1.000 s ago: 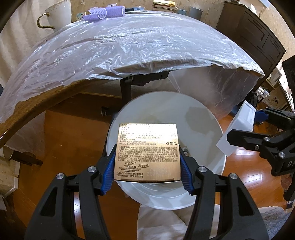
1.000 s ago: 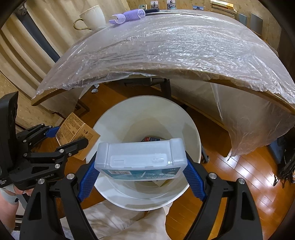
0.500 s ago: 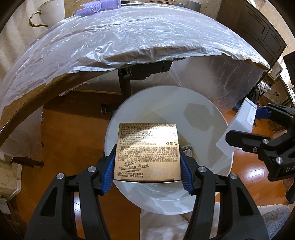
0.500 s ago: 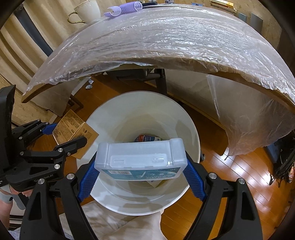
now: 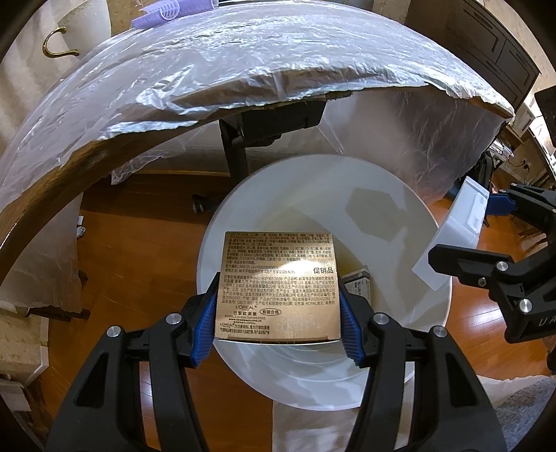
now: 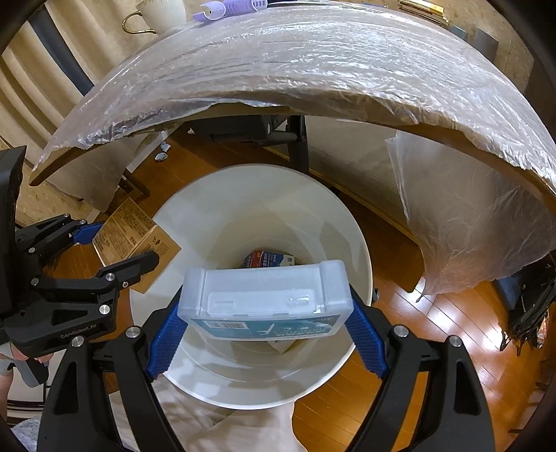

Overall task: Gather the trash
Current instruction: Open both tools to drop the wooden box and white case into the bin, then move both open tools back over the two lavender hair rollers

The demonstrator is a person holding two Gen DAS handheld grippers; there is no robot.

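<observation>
My left gripper (image 5: 278, 313) is shut on a gold L'Oreal carton (image 5: 278, 281) and holds it over the open white bin (image 5: 392, 194), near its left side. My right gripper (image 6: 266, 323) is shut on a translucent white plastic case (image 6: 264, 295) with a teal label, held over the same bin (image 6: 264, 194). Inside the bin lie a blue-and-red packet (image 6: 267, 259) and other scraps. The right gripper with its case (image 5: 462, 222) shows at the right of the left wrist view. The left gripper with its carton (image 6: 132, 236) shows at the left of the right wrist view.
A table covered in clear plastic sheet (image 5: 243, 62) overhangs the bin at the back; its black leg (image 5: 236, 153) stands behind the bin. A white mug (image 6: 163, 14) and purple hair rollers (image 6: 229, 5) sit on the table. The floor is orange wood (image 6: 448, 313).
Both grippers have moved forward and lower over the bin, each holding its item. The bin's inside and the trash at its bottom show more.
</observation>
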